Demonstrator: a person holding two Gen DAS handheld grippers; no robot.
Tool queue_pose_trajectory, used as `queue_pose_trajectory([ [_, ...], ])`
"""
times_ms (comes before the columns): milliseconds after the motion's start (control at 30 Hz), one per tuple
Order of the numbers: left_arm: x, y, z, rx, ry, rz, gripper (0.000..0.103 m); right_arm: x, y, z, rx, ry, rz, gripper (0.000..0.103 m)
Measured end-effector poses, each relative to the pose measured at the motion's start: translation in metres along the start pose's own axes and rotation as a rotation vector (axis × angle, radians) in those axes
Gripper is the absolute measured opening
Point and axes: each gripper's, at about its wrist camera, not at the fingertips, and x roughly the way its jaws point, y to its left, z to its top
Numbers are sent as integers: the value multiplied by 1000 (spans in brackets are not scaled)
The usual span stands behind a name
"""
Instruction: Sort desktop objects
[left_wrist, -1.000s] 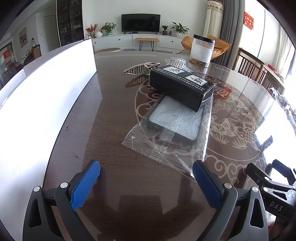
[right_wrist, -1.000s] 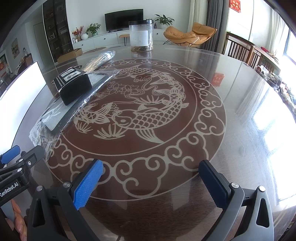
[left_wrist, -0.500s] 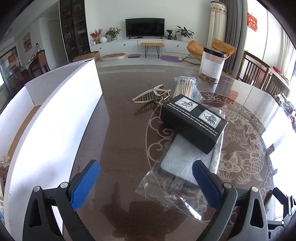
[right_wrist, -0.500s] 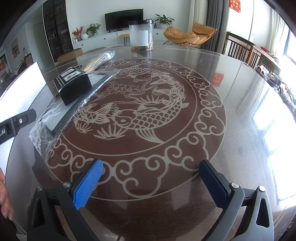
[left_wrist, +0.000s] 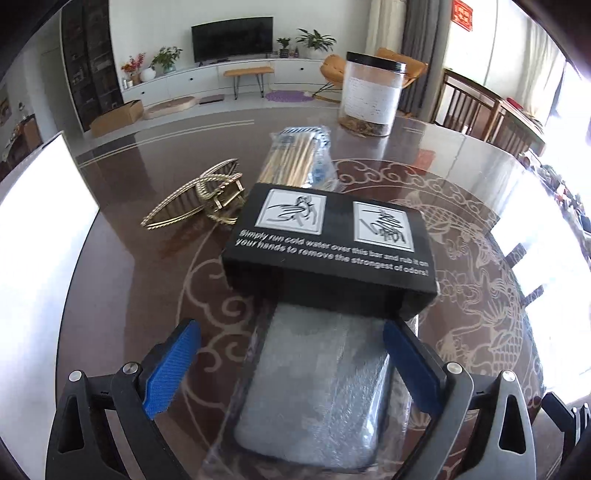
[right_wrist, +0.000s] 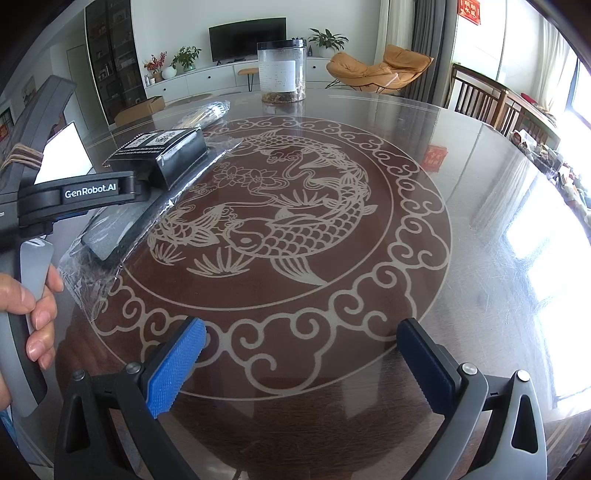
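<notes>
The fingers (left_wrist: 173, 369) of the left gripper (left_wrist: 291, 363) are spread wide, released, one on each side of a grey phone case (left_wrist: 314, 398) sealed in a clear plastic bag (right_wrist: 88, 284); contact with the bag cannot be determined. The case lies flat on the table (left_wrist: 122, 295), a dark glass-topped surface with a pale fish pattern. A black box (left_wrist: 328, 247) with two white picture panels and white printed text rests across the far end of the case. Just beyond the box lies a clear pack of wooden sticks (left_wrist: 299, 158), and to its left a gold hair claw (left_wrist: 199, 195). A clear jar (left_wrist: 371, 96) with a black lid and white label stands farther back. A white panel (left_wrist: 33, 236) stands at the table's left edge. The right gripper (right_wrist: 301, 365) hovers over the table's centre, fingers (right_wrist: 177, 365) spread and empty, well apart from all objects. A hand (right_wrist: 29, 302) grips the left tool's handle.
</notes>
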Motion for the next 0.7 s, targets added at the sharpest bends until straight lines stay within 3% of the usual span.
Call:
queue_pose_trajectory([
  [133, 0, -16, 6, 48, 43, -101, 100, 0, 0, 0, 0, 0, -1, 103],
  [367, -3, -22, -2, 47, 62, -145, 100, 0, 0, 0, -1, 0, -1, 103],
  [700, 3, -79, -7, 205, 41, -114, 100, -3, -9, -1, 46, -14, 21, 103],
])
